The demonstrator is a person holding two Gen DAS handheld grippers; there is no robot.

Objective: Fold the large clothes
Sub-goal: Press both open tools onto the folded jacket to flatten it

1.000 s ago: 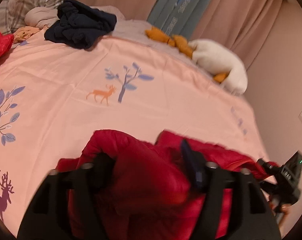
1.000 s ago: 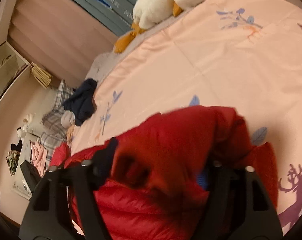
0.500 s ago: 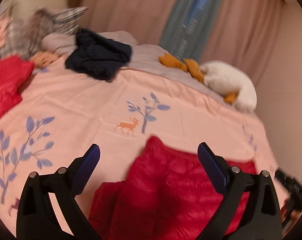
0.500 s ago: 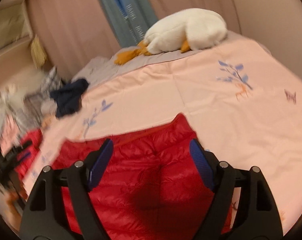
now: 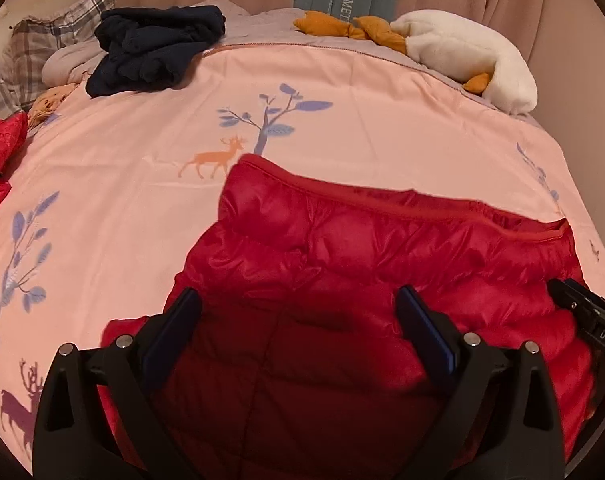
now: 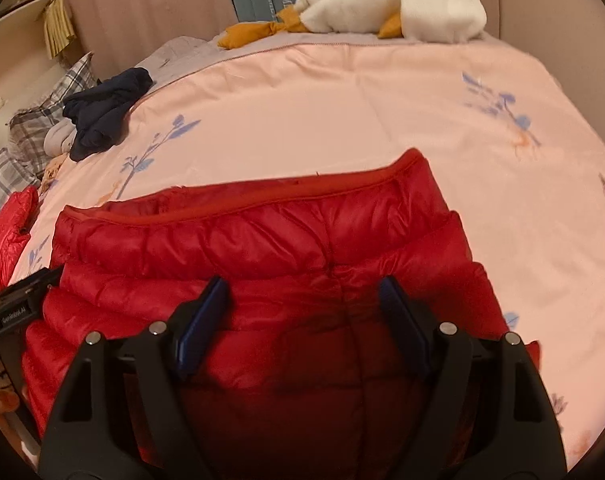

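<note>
Your left gripper (image 5: pixel 298 320) and right gripper (image 6: pixel 302 312) both hang spread and empty over the red puffer jacket (image 5: pixel 382 264), folded flat near the bed's (image 5: pixel 142 128) front edge. Between folds: next, pinch an edge and double it over.

Puffy jacket (image 5: pixel 362 272) lies on the bed (image 5: pixel 342 92), near edge. Both claws hang over it: left claw (image 5: pixel 298 320), right claw (image 6: pixel 302 312). Clothes pile (image 5: pixel 154 48) sits far back left w/ pillows (image 5: pixel 42 40) behind. Plush goose (image 5: pixel 470 56) far back right.
</note>
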